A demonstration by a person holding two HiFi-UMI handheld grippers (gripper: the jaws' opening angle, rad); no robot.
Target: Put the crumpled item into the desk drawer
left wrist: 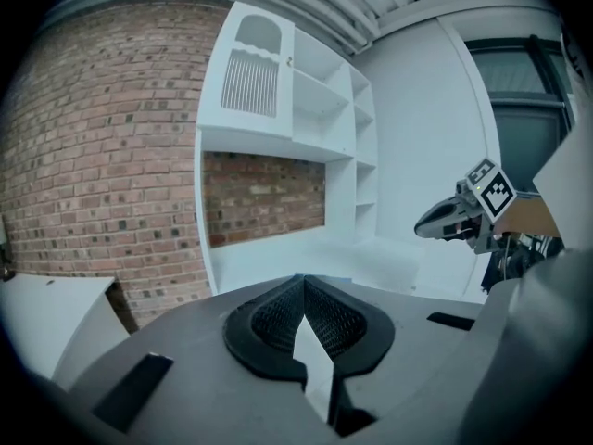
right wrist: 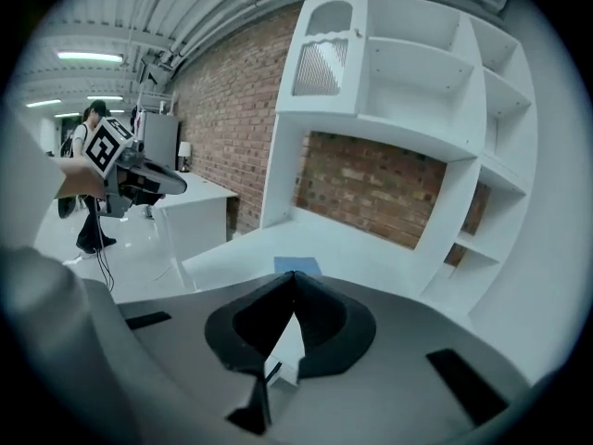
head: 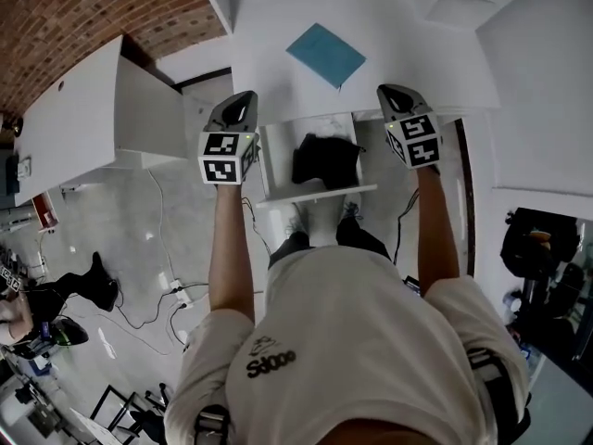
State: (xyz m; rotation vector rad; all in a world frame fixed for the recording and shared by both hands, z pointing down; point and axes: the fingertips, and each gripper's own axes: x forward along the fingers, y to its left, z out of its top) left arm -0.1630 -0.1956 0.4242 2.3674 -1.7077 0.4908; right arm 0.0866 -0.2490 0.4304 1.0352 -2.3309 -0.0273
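1. At 6 o'clock in the head view is the person's white shirt (head: 371, 341), with both bare forearms reaching toward 12.
2. Just past it, at the centre, the desk drawer (head: 320, 193) stands open. The black crumpled item (head: 324, 158) lies inside on the drawer floor, touched by neither tool.
3. The left gripper (head: 245, 98) hangs at 10 o'clock from the item, outside the drawer's left wall. Its tongs are pressed tip to tip with nothing between them.
4. The right gripper (head: 387, 91) hangs at 2 o'clock from the item, outside the right wall. Its tongs are also closed and empty.
5. At 12 o'clock lies the white desk top (head: 269, 63), with a blue sheet (head: 325, 54) flat on it.
6. Farthest, white shelves (right wrist: 417, 63) rise behind the desk against a brick wall (right wrist: 232, 91).
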